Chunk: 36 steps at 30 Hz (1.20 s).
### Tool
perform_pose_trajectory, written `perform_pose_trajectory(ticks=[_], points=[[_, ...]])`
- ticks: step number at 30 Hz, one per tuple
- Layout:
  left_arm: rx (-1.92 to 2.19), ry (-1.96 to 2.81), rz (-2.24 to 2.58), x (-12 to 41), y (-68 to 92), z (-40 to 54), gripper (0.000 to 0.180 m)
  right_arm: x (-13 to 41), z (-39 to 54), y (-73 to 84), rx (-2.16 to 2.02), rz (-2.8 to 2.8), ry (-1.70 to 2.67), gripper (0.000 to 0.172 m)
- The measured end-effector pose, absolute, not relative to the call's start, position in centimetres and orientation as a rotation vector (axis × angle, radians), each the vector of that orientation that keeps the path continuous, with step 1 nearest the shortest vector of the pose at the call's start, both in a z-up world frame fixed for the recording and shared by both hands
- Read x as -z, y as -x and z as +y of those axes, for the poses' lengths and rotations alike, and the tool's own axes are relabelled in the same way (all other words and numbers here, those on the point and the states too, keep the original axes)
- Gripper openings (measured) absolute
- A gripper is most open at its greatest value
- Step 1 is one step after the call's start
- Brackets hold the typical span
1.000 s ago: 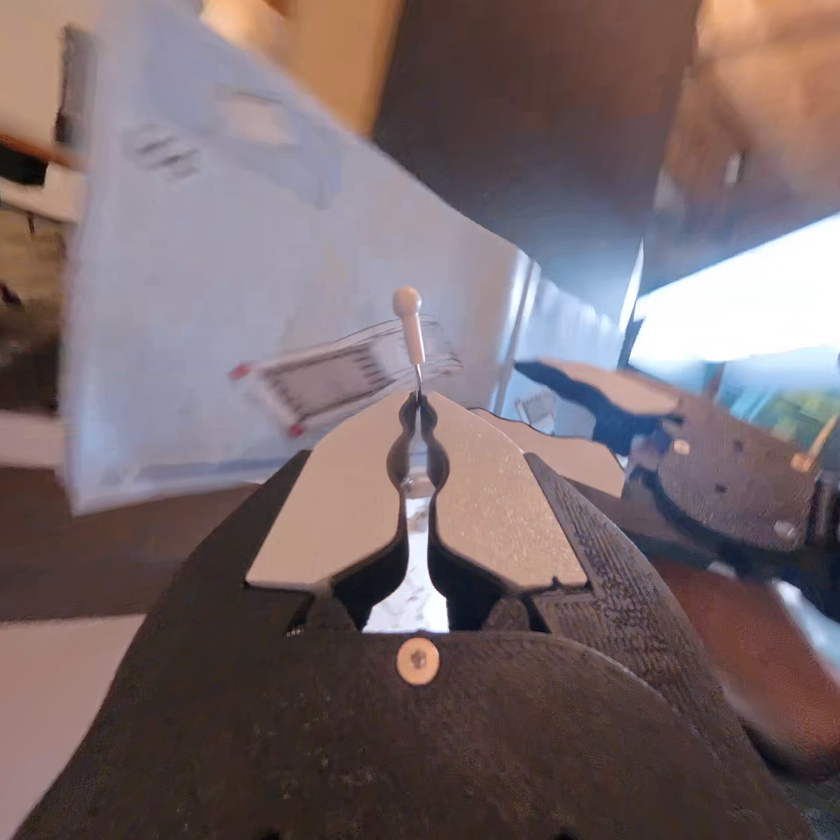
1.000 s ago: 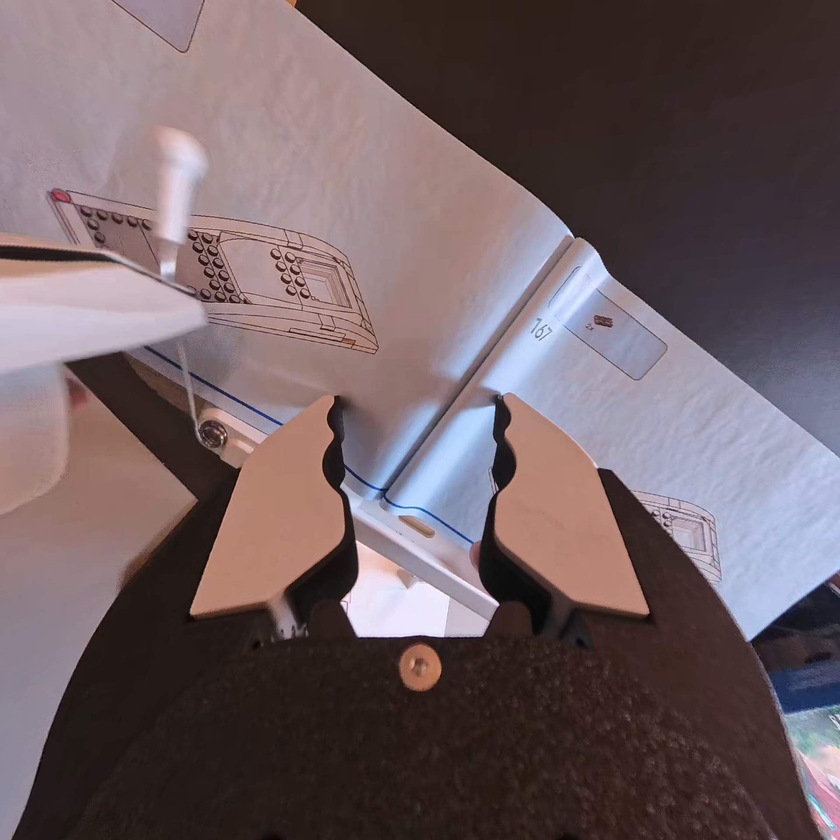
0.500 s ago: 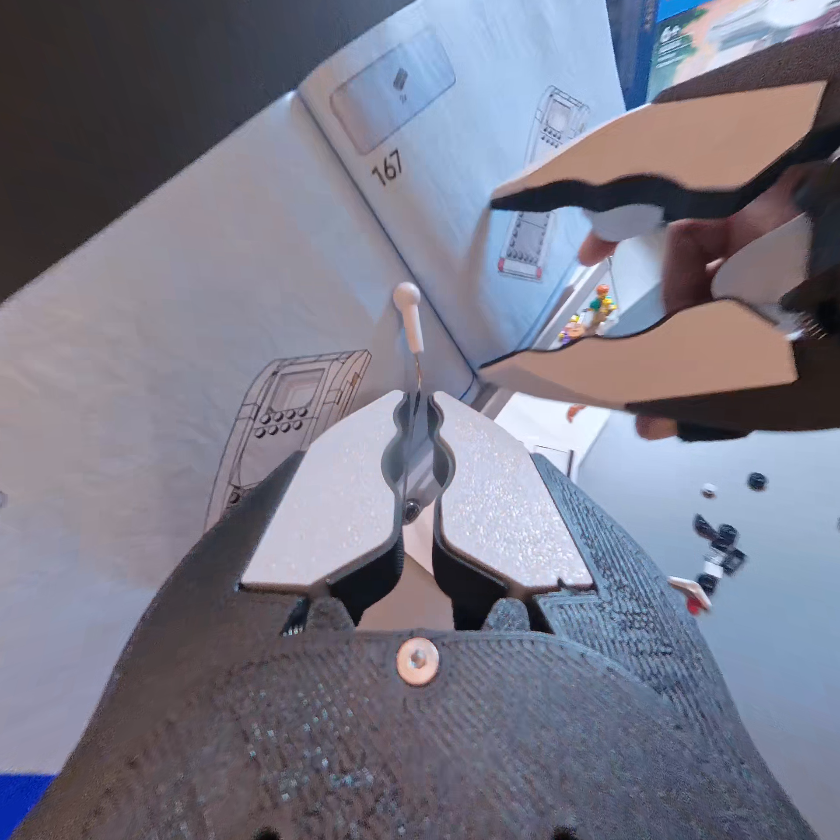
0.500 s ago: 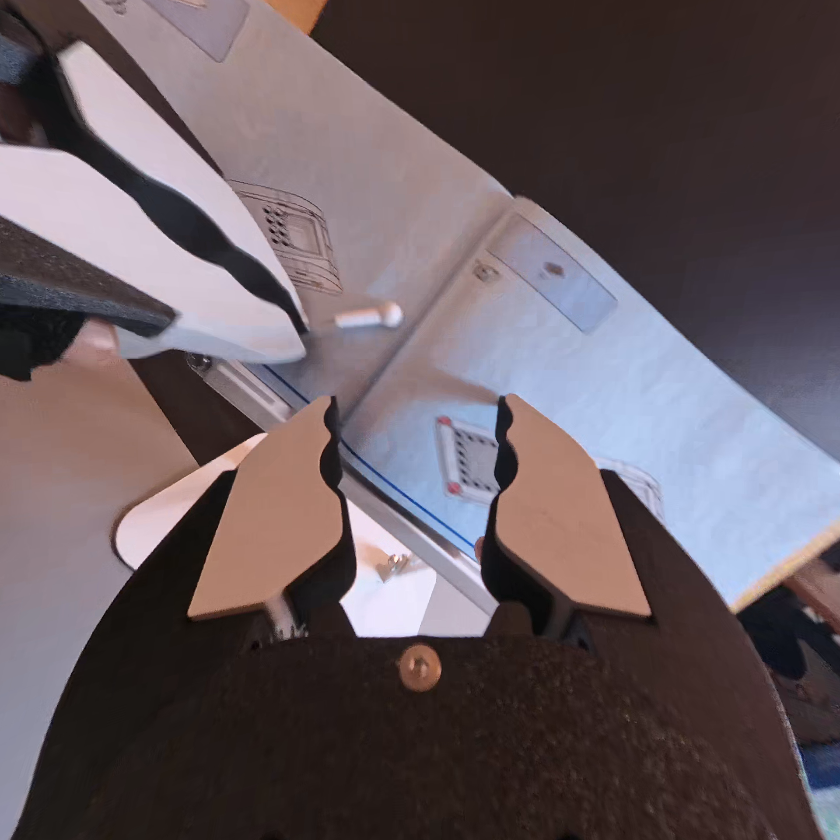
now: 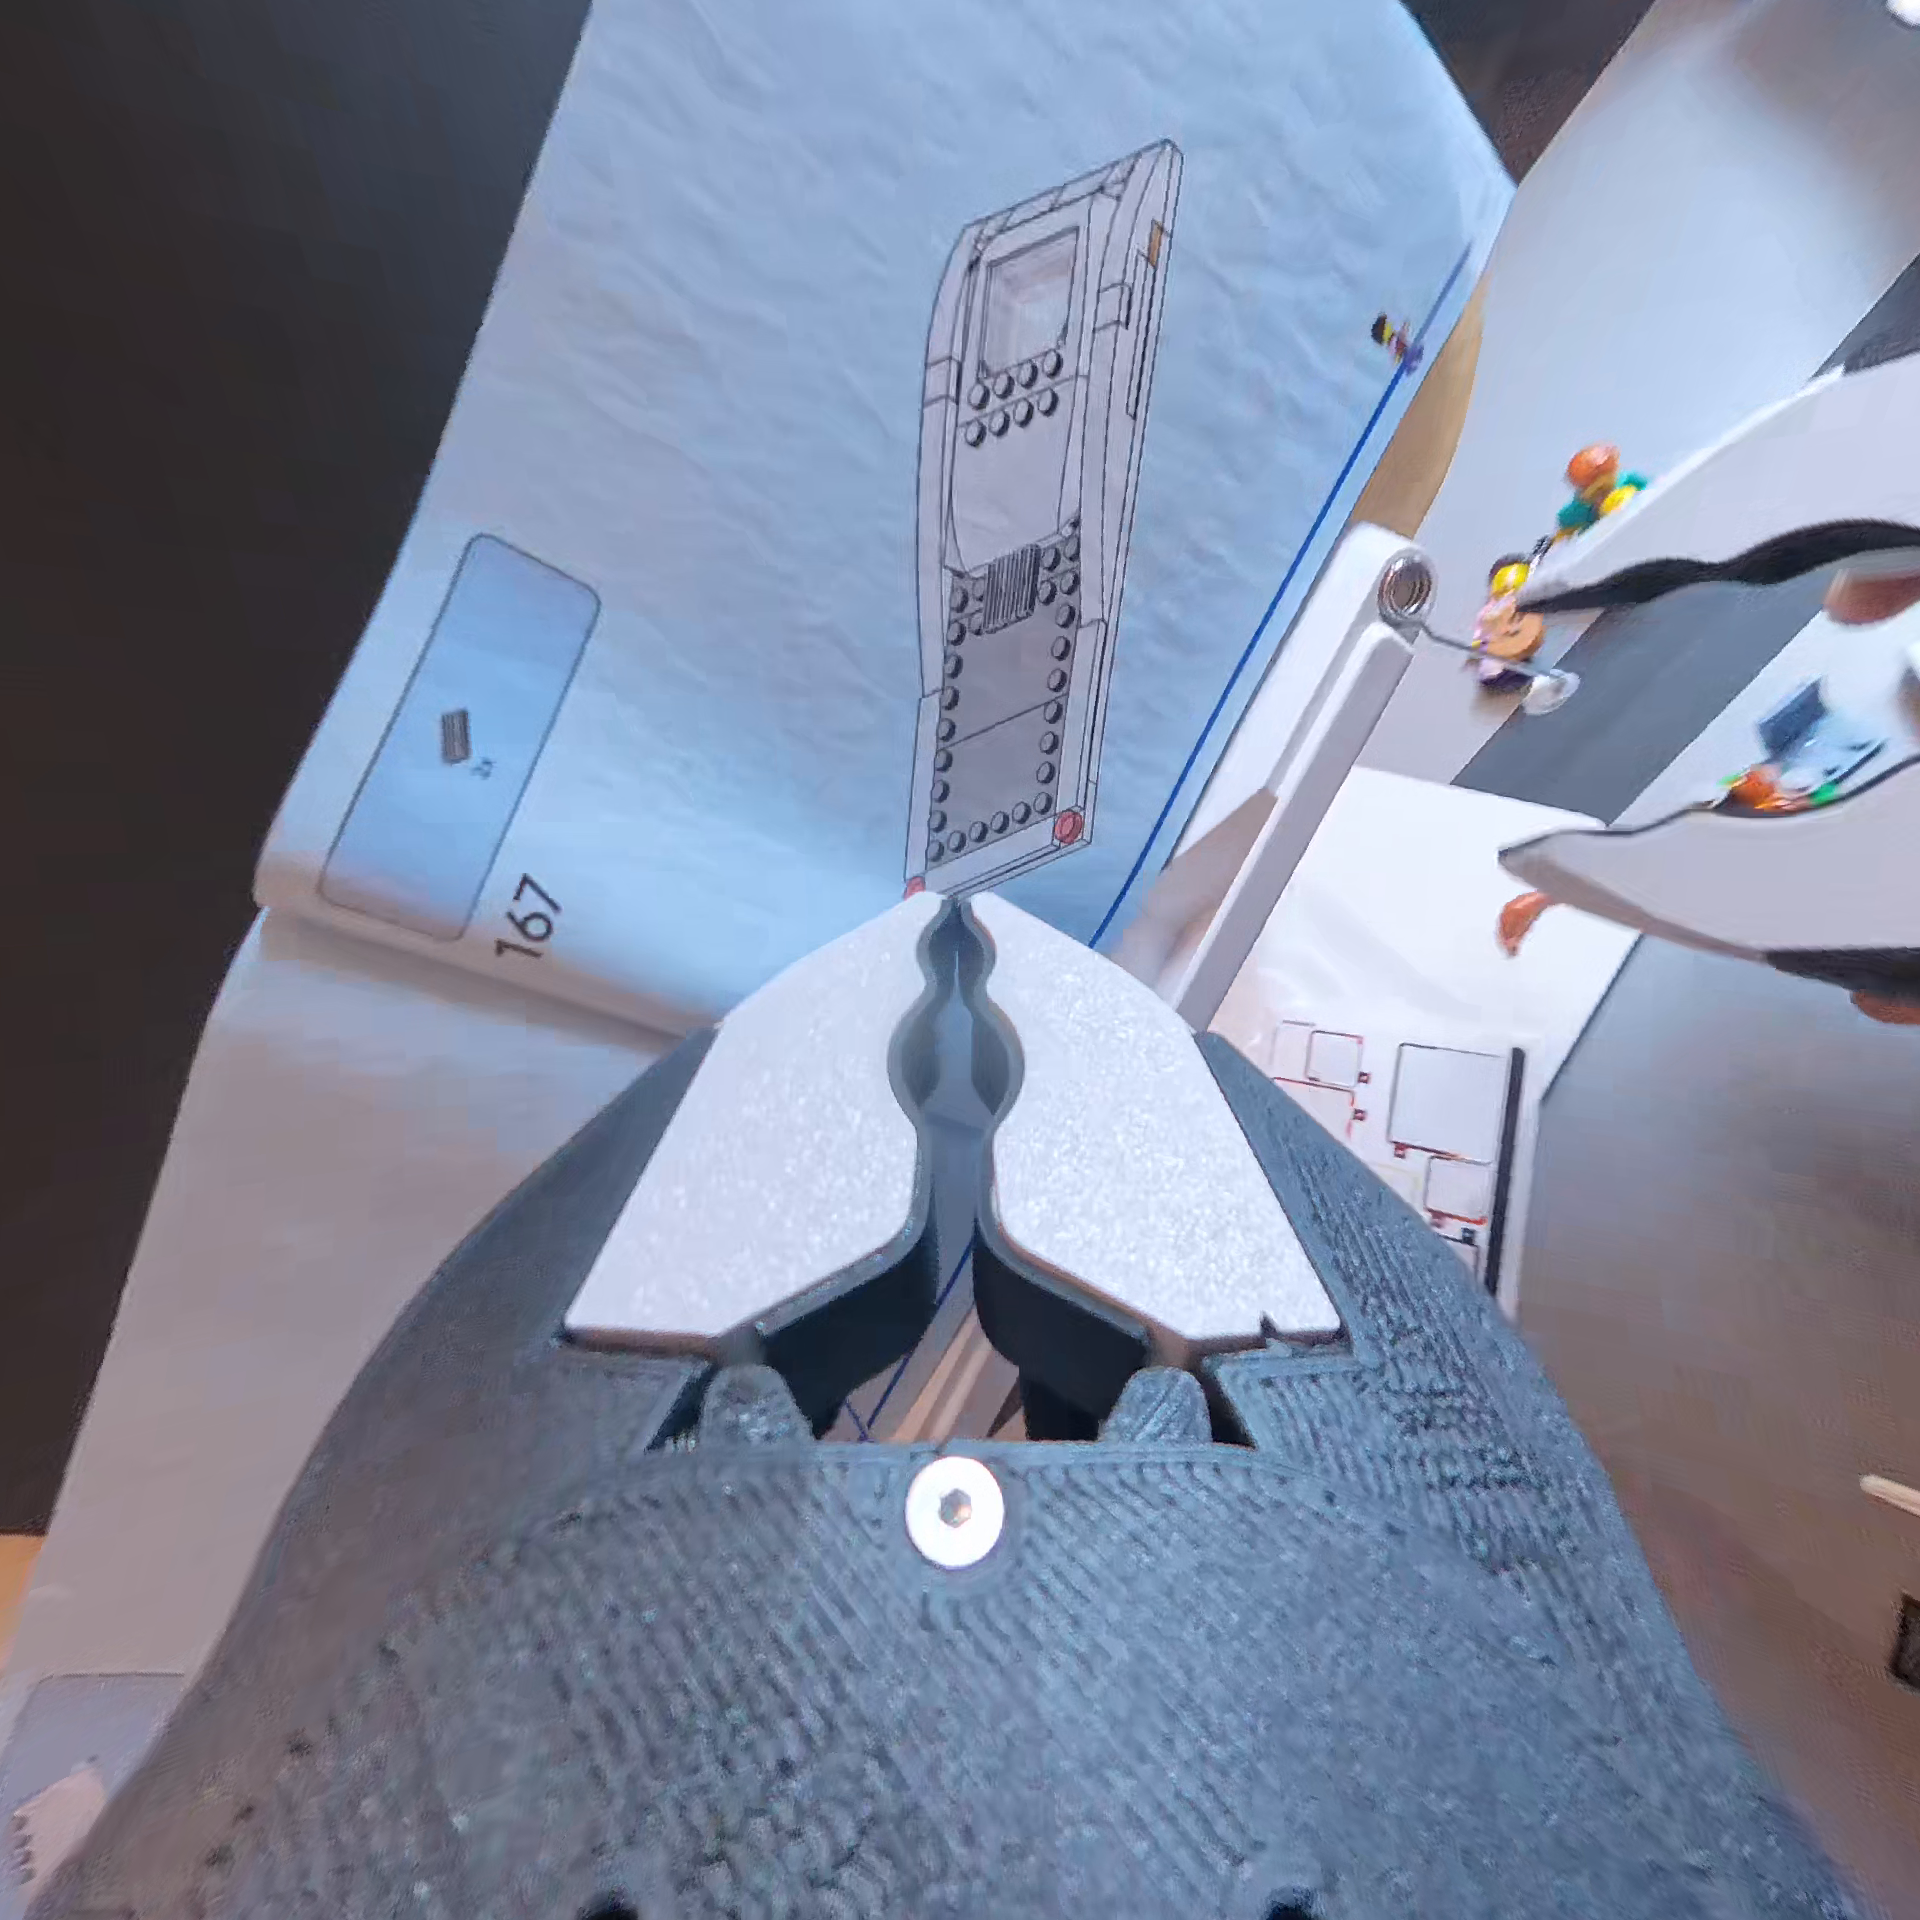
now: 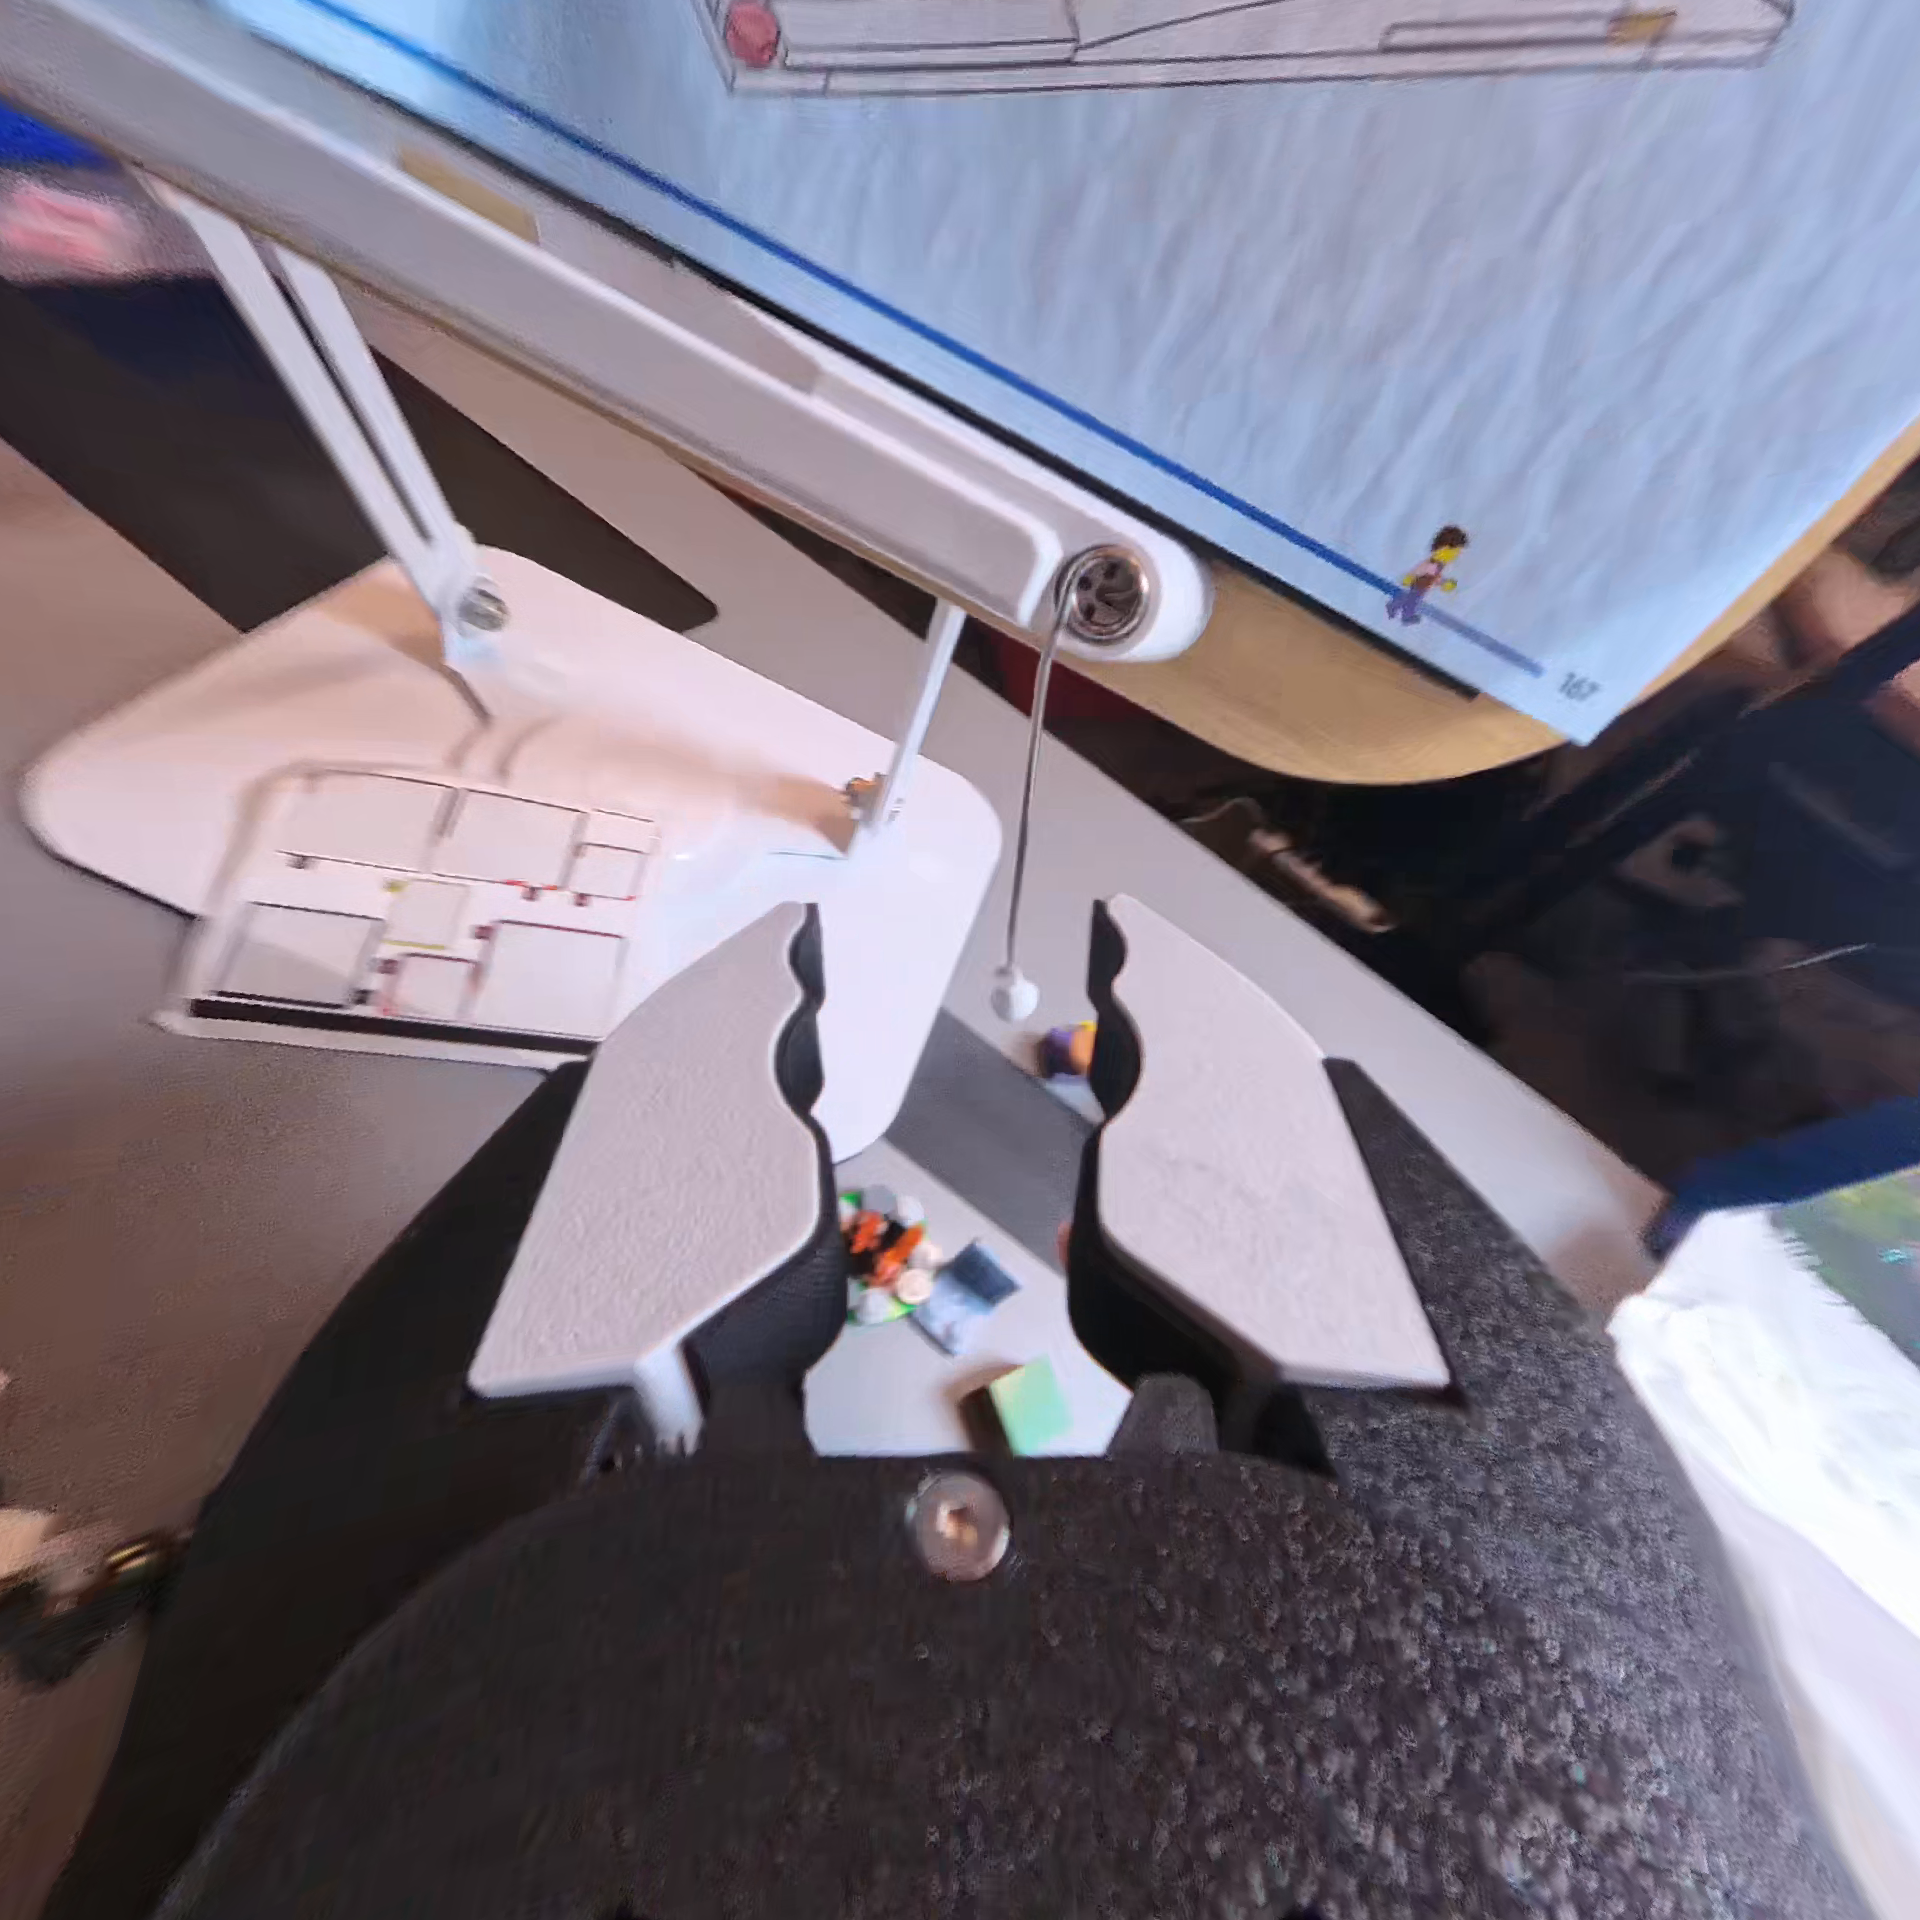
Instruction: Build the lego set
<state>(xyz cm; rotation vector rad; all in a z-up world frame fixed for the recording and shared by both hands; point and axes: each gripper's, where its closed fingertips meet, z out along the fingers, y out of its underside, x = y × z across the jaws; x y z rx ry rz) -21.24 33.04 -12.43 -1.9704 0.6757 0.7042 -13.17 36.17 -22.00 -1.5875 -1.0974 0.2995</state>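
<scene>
— Left wrist view: one booklet [image 5: 790,436] on one white stand [image 5: 1299,790]; left gripper [image 5: 953,906] pressed together on nothing, just before the page.

— And the right gripper [image 6: 954,914]?

— Spread; one wire arm [image 6: 1023,821] hangs between its fingertips, apart from both. Grey table [image 6: 156,1143], some small toy pieces.

Grey table [image 6: 156,1195], white stand base [image 6: 727,831] w/ sheet of squares [image 6: 416,914], small toy bits [image 6: 894,1257], maybe minifigs
</scene>
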Motion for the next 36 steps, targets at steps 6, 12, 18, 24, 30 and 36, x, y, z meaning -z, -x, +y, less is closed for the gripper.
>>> perform_pose_trajectory(ticks=[6, 12, 18, 24, 30, 36], points=[[-0.729, 1.985, 0.701, 12.9, 21.1, 33.2, 0.000, 18.3, 38.7, 9.1, 0.428, -1.196, 1.286, 0.001], [-0.685, 1.995, 0.704, 13.2, 20.6, 32.9, 0.000, 11.3, 36.3, 10.8, 0.756, -1.317, 0.746, 0.009], [-0.584, 2.013, 0.670, 13.9, 21.0, 32.6, 0.000, 10.9, 36.8, 12.1, 0.749, -1.411, 0.710, 0.014], [-0.483, 1.897, 0.598, 12.7, 20.2, 31.3, 0.000, 11.2, 36.4, 11.4, 0.648, -1.396, 0.822, 0.025], [-0.235, 1.665, 0.268, 8.8, 22.5, 26.9, 0.000, 12.0, 31.8, 9.3, 0.245, -1.302, 1.085, 0.044], [-0.269, 1.476, -0.057, 5.7, 31.6, 22.7, 0.000, 14.0, 27.1, 8.3, -0.225, -1.158, 1.266, 0.041]])
